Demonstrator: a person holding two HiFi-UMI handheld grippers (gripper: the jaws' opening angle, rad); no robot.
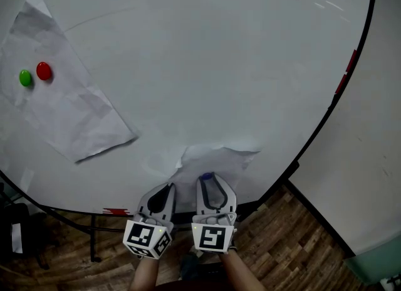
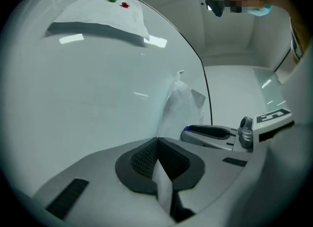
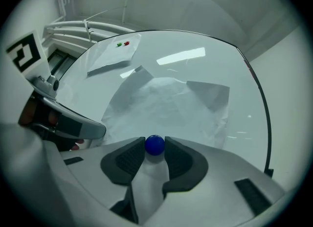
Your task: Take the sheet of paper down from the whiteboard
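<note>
- In front of me a white whiteboard (image 1: pixel 219 64) with a dark frame fills most of the head view, with a wooden floor (image 1: pixel 294 246) below it.
- The sheet of paper (image 1: pixel 216 158) lies creased and wrinkled against the board at the middle of its lower edge, with its top border ragged and partly lifted off the surface.
- My left gripper (image 1: pixel 166 188) is at that sheet's lower left corner. Its jaws are closed together, with a strip of the paper pinched between the dark pads (image 2: pixel 144 160).
- My right gripper (image 1: pixel 207 179) sits just beside the left one, on the same sheet. Its jaws are closed onto a round blue magnet (image 3: pixel 155 145), which rests on the paper.
- A second sheet (image 1: pixel 69 108) hangs tilted near the board's upper left corner, well apart from both grippers.
- A green magnet (image 1: pixel 25 78) and a red magnet (image 1: pixel 44 70) sit side by side on that second sheet, near the left edge of the board.
</note>
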